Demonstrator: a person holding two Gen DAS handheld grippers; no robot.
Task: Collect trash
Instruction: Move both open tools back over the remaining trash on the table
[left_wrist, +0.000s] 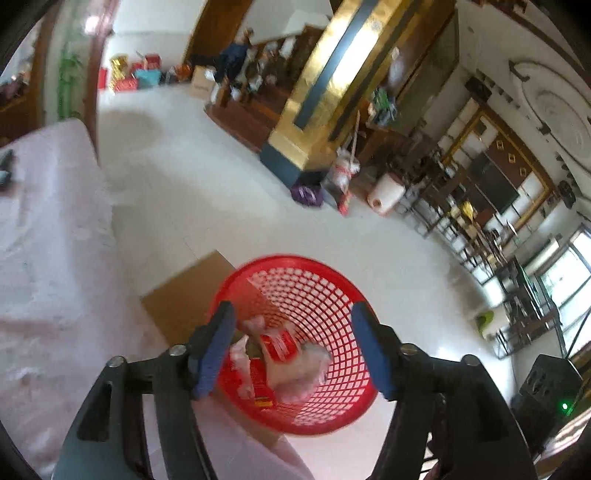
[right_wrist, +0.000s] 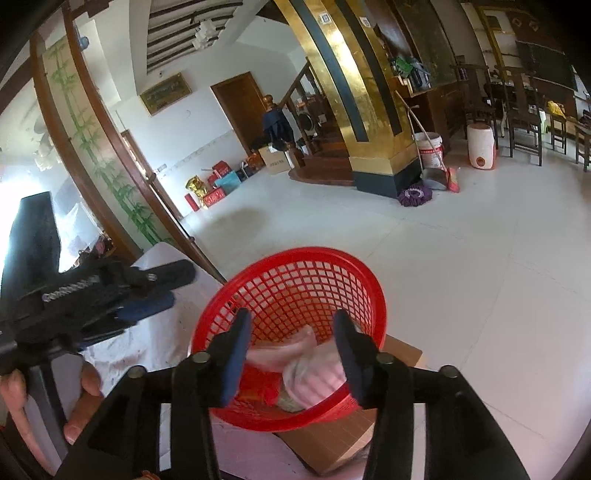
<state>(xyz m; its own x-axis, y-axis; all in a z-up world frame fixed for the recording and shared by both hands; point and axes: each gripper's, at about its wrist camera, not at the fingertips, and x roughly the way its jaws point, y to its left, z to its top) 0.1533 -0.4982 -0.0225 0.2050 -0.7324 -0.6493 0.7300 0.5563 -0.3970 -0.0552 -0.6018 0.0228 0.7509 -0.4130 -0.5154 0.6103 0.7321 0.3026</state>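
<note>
A red mesh basket (left_wrist: 317, 295) stands on a cardboard box (left_wrist: 184, 295) beside the table. It holds trash (left_wrist: 284, 354): red wrappers and clear and pink plastic. My left gripper (left_wrist: 295, 343) is open and empty just above the basket's mouth. In the right wrist view the same basket (right_wrist: 295, 273) holds pink and clear plastic trash (right_wrist: 306, 369). My right gripper (right_wrist: 291, 350) is open and empty over its near rim. The left gripper (right_wrist: 147, 291) also shows at the left of that view, held in a hand.
A table with a pinkish cloth (left_wrist: 48, 258) lies left of the basket. A white tiled floor (right_wrist: 461, 258) stretches beyond. A gold pillar (right_wrist: 362, 110), a purple mop head (right_wrist: 415, 195), a white bucket (right_wrist: 430, 149) and wooden chairs (right_wrist: 524, 110) stand far back.
</note>
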